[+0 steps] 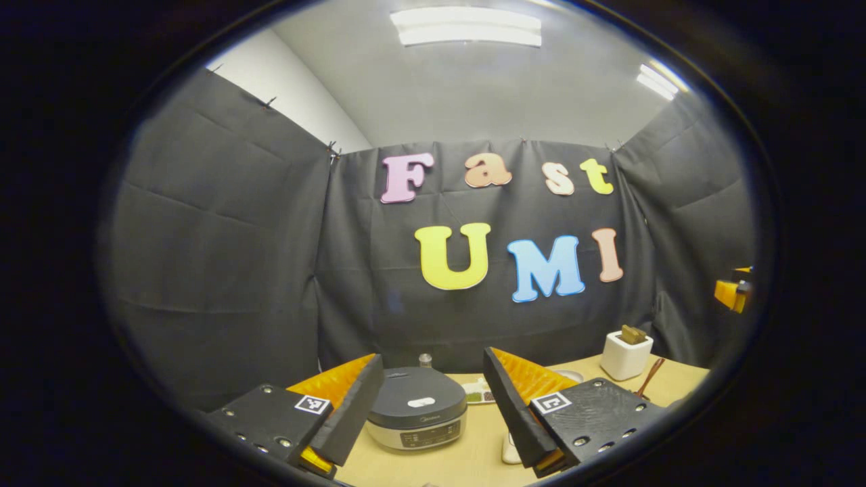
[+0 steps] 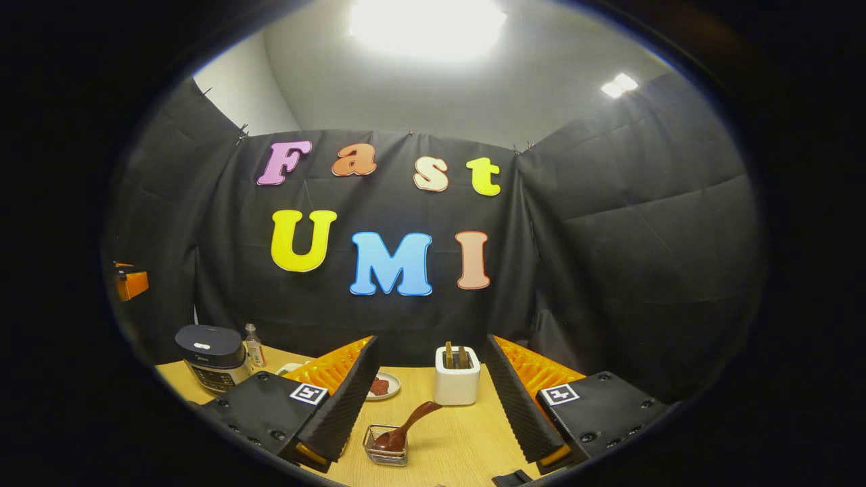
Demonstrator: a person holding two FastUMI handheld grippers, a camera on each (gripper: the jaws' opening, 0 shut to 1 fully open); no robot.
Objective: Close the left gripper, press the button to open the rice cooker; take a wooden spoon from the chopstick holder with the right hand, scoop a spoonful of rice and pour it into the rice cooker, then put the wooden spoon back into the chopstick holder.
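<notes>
Wooden table [image 2: 460, 439], black cloth wall behind.

Left gripper [image 1: 433, 406]: level above the table, fingers spread wide, nothing between them; aimed at the rice cooker [image 1: 417, 416], lid down, straight ahead.

Right gripper [image 2: 429, 406]: level, fingers spread wide, nothing held; aimed at the white chopstick holder [image 2: 457, 383] with utensils standing in it.

Wooden spoon [image 2: 406, 429]: bowl resting in a small glass dish [image 2: 385, 450], handle leaning toward the holder.

Small plate [image 2: 389, 387]: left of the holder.

Bottle [image 2: 254, 346]: just beside the cooker.
</notes>
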